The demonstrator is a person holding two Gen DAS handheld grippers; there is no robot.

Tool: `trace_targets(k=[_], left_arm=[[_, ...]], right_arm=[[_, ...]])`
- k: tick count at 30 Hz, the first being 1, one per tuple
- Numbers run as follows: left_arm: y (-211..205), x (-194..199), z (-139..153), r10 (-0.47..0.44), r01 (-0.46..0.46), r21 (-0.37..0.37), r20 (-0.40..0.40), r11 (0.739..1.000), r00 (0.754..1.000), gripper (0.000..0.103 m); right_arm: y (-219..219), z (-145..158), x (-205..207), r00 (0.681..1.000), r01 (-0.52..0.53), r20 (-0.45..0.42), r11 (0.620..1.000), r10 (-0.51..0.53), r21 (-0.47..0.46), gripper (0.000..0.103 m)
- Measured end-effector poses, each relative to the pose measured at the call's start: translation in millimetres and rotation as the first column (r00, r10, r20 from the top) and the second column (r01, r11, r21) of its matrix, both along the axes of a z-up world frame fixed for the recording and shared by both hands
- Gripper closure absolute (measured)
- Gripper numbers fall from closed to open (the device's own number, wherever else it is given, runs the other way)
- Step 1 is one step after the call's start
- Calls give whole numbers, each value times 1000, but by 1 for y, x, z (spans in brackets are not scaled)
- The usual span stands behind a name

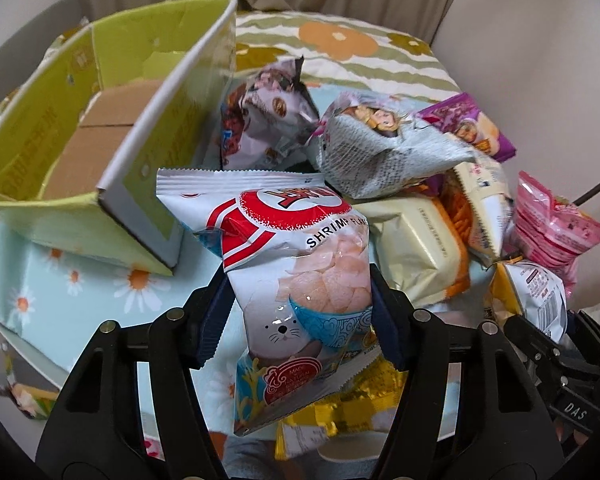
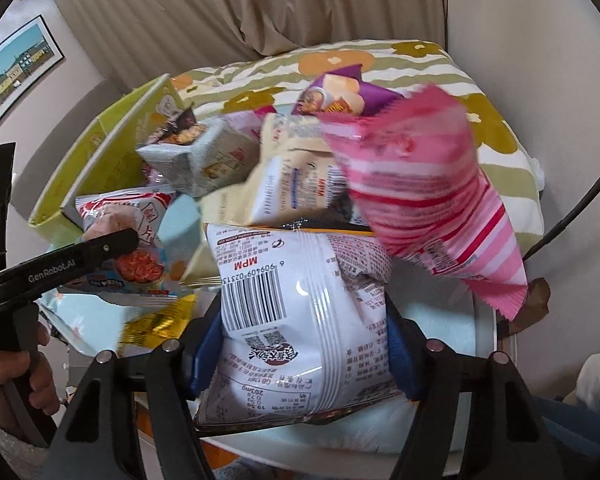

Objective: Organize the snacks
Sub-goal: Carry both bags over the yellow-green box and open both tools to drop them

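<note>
My left gripper (image 1: 300, 300) is shut on a white and red shrimp-flakes bag (image 1: 296, 264) and holds it above the table, right of a green open cardboard box (image 1: 112, 140). The same bag shows in the right wrist view (image 2: 132, 240), clamped by the left gripper (image 2: 112, 244). My right gripper (image 2: 304, 340) is shut on a white chip bag with a barcode (image 2: 300, 308); it shows at the right edge of the left wrist view (image 1: 536, 292). A pink striped bag (image 2: 424, 204) is blurred in the air to the right.
A pile of snack bags lies on the round table: a grey-white bag (image 1: 380, 148), a purple pack (image 1: 468, 124), a cream pack (image 1: 416, 244), a pink pack (image 1: 552, 224), gold wrappers (image 1: 340, 412). A floral cloth (image 1: 72, 288) covers the table. A curtain hangs behind.
</note>
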State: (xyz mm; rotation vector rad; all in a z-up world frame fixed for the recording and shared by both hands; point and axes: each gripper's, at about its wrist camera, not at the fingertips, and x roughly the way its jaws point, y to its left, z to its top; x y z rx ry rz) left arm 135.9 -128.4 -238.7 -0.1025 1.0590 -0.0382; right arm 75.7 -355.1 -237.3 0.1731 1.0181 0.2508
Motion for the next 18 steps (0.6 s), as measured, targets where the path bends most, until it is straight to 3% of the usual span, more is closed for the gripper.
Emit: trace_targets(k=[12, 18], left_arm=[[11, -42, 69, 26, -24, -15, 117, 1000, 993, 43], [30, -47, 109, 46, -44, -15, 186, 999, 981, 43]], right_arm=[[28, 51, -33, 991, -105, 87, 994, 103, 23, 37], [55, 91, -24, 973, -156, 173, 988, 154, -2, 38]])
